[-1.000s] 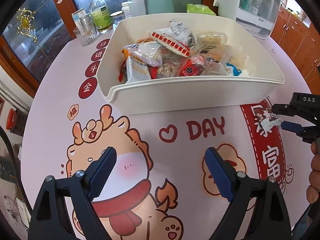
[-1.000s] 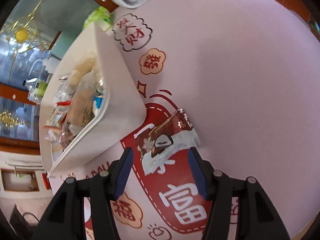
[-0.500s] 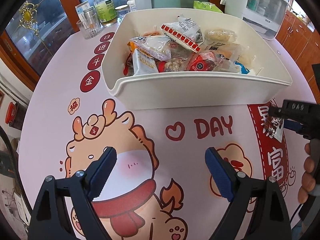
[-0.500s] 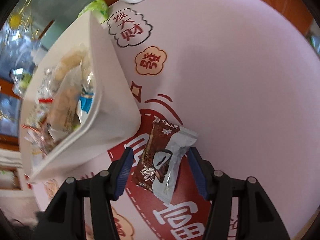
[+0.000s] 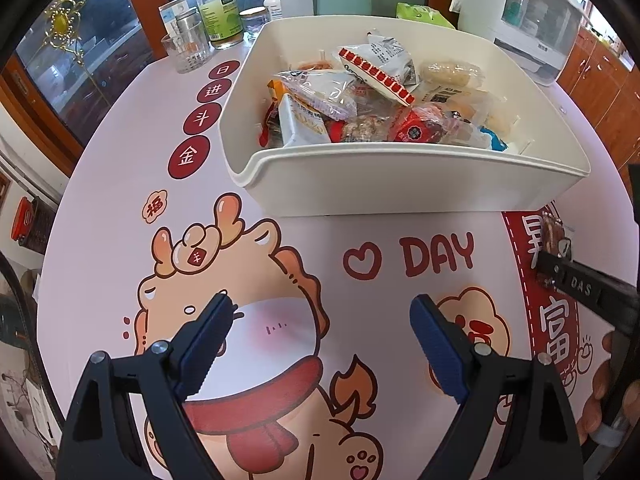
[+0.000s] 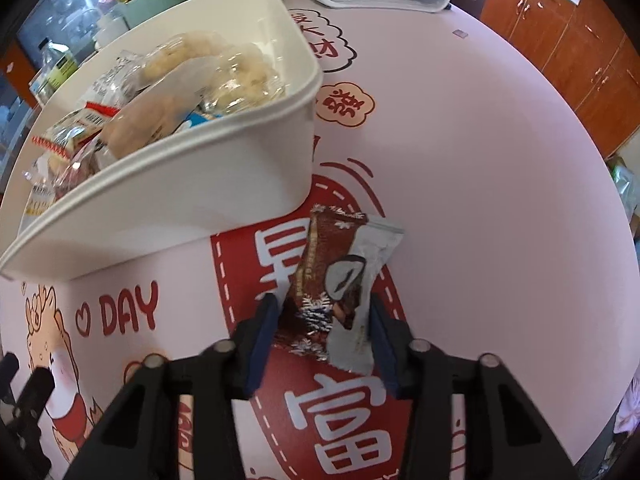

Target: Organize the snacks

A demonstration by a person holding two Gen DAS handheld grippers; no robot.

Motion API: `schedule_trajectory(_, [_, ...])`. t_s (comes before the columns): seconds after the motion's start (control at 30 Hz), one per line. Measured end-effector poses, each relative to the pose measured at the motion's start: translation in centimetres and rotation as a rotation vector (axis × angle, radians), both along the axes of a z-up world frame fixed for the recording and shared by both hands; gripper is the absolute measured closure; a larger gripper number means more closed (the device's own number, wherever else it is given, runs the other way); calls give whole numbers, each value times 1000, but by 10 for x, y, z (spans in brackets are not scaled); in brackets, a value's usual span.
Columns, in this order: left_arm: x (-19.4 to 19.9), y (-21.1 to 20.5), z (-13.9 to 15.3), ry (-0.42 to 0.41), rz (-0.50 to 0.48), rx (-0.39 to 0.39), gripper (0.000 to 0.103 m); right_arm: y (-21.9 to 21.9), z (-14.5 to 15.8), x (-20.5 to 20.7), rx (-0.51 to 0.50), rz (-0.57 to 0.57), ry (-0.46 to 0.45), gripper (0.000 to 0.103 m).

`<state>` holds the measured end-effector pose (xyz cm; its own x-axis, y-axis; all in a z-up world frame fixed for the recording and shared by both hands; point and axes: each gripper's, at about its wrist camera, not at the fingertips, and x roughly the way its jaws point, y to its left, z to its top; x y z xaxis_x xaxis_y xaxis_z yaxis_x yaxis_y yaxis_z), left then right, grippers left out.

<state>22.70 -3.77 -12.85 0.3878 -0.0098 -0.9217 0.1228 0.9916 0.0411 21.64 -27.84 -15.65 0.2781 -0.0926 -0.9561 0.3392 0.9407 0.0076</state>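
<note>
On the pink desk [image 6: 500, 160], our right tongs [image 6: 324, 320] have just closed, pinching the last loose chocolate snack [image 6: 336, 276] beside the nearly full bin [image 6: 180, 196]; left tongs [image 5: 320, 344] spread, empty.

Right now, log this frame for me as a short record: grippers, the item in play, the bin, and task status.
left gripper: jaws wide apart, nothing between them, over the printed table cover
right gripper: jaws have just been closing, pads against the brown and white snack packet
snack packet: on the table cover beside the bin's corner, outside it
white bin: holds a heap of wrapped snacks
status: packet gripped, not yet in the bin
</note>
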Motion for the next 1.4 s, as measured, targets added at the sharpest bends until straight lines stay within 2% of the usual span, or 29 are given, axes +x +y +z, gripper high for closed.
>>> schedule_trajectory(0.1, [0, 4, 2, 0, 9, -4, 14, 10, 7, -3, 21, 23, -18, 79])
schedule_trajectory(0.23, [0, 8, 5, 4, 19, -7, 14, 26, 26, -14, 46, 83, -58, 84])
schedule_trajectory(0.4, [2, 12, 21, -12, 29, -12, 14, 40, 60, -23, 117, 157, -141, 102])
schedule_trajectory(0.6, [16, 20, 59, -91, 52, -20, 13, 48, 108, -15, 161, 214, -256, 102])
schedule_trajectory(0.67, [18, 22, 68, -113, 64, -27, 13, 48, 115, -10, 147, 233, -256, 102])
schedule_trajectory(0.77, [17, 26, 73, -120, 76, -33, 13, 53, 104, -6, 152, 278, -198, 100])
schedule_trajectory(0.83, [16, 27, 72, -115, 77, -31, 13, 55, 87, -6, 177, 314, -129, 86])
schedule_trajectory(0.87, [15, 27, 70, -112, 77, -27, 13, 56, 80, -8, 173, 318, -101, 72])
schedule_trajectory(0.9, [14, 28, 68, -107, 78, -25, 13, 55, 71, -10, 153, 308, -81, 67])
schedule_trajectory(1.13, [5, 24, 57, -80, 76, -22, 13, 51, 21, -14, 139, 201, 21, 65])
schedule_trajectory(1.4, [1, 22, 51, -69, 68, -16, 13, 75, 3, -17, 44, 240, 52, 65])
